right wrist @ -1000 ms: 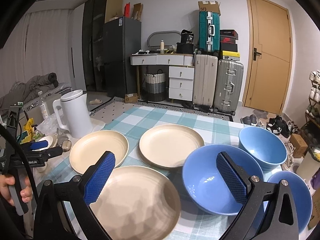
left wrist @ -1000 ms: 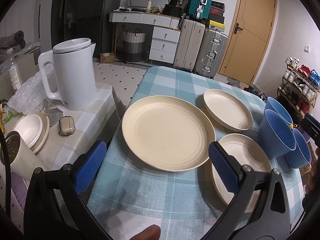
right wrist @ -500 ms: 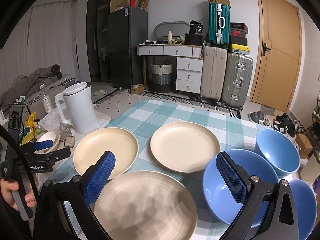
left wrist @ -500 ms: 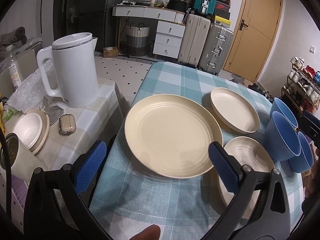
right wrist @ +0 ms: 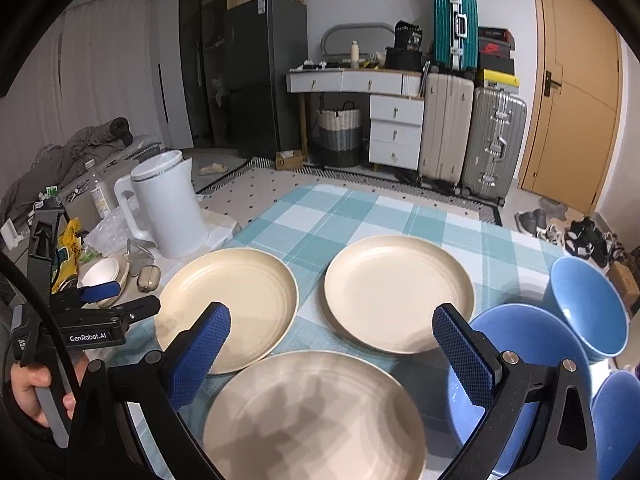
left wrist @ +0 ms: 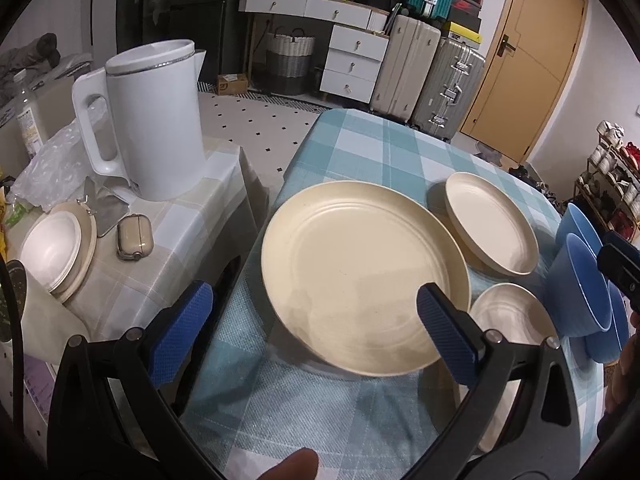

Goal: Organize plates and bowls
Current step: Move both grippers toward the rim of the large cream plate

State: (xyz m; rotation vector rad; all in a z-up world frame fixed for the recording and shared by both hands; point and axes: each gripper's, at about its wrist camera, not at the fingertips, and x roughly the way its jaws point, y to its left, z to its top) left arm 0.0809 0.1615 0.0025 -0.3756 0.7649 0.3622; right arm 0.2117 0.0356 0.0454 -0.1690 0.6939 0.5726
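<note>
We count three cream plates and three blue bowls (right wrist: 520, 364) on the checked desk (right wrist: 360, 216). The left hand-held gripper (left wrist: 316, 332), jaws apart and empty, has moved closer to the nearest plate (left wrist: 360, 276) at 12 o'clock. The right hand-held gripper (right wrist: 332, 352), also apart, hovers with another plate (right wrist: 316, 416) at 6 o'clock.

Cream plates (right wrist: 228, 304) and blue bowls (right wrist: 528, 360) on teal-and-white checked tablecloth (right wrist: 332, 216); white kettle (left wrist: 156, 120).
</note>
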